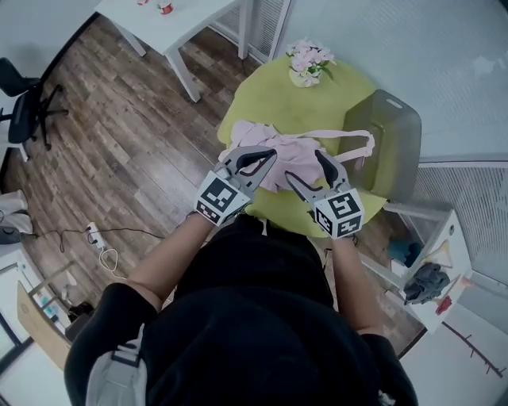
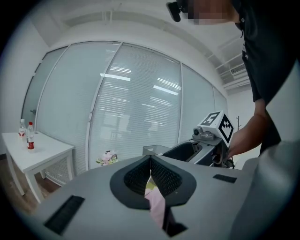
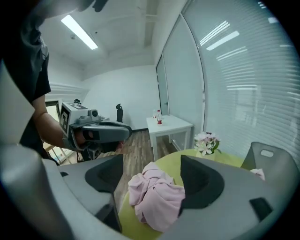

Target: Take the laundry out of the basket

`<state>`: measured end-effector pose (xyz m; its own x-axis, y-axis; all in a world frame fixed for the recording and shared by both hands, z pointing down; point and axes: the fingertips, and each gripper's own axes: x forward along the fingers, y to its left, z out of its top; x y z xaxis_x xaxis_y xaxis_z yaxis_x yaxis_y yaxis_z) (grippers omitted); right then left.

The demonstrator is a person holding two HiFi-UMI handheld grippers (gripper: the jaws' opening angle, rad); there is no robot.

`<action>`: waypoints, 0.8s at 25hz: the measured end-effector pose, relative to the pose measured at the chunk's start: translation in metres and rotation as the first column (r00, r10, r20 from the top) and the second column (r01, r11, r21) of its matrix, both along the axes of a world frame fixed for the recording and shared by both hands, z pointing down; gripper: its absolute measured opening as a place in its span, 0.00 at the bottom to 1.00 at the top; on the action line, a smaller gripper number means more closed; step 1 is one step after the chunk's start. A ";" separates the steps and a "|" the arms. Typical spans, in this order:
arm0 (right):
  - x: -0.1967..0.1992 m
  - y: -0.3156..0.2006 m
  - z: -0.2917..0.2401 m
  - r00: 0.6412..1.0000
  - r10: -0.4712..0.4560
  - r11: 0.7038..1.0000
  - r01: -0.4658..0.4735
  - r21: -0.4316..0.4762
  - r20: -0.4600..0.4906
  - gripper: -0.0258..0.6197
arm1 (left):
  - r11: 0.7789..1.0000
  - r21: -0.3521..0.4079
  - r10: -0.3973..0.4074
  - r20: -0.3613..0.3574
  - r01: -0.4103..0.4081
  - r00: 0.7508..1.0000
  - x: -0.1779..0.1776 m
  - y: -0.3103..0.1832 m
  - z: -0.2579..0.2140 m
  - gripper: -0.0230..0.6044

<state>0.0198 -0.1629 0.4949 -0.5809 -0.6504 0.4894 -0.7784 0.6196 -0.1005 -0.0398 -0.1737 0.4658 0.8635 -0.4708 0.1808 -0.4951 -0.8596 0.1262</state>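
Note:
A heap of pink laundry (image 1: 278,151) lies on the round yellow-green table (image 1: 317,103), and a thin pink strap runs from it toward the grey-green basket (image 1: 390,139) at the table's right. My left gripper (image 1: 268,157) is shut on a fold of pink cloth (image 2: 157,206), which hangs below its pads. To its right, my right gripper (image 1: 304,166) stands open above the heap. In the right gripper view the pink laundry (image 3: 157,197) shows beyond the open right gripper (image 3: 152,171), apart from its jaws. The basket (image 3: 274,164) stands to the right.
A bunch of pink flowers (image 1: 309,59) stands at the table's far side. A white side table (image 1: 178,24) with bottles stands beyond on the wooden floor. A black office chair (image 1: 24,103) is far left. A white shelf unit (image 1: 432,273) with clutter is at the right.

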 end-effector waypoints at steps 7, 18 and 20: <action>0.006 0.018 -0.073 0.992 0.034 0.970 -0.061 0.234 0.118 0.64 | 0.992 0.061 0.108 -0.014 -0.107 0.994 0.021 0.028 -0.039 0.05; 0.019 0.024 -0.115 0.982 0.054 0.916 -0.122 0.381 0.184 0.18 | 0.984 0.112 0.142 -0.046 -0.136 0.989 0.033 0.031 -0.071 0.05; 0.021 0.024 -0.116 0.979 0.062 0.913 -0.134 0.386 0.194 0.10 | 0.983 0.118 0.149 -0.051 -0.142 0.988 0.035 0.031 -0.074 0.05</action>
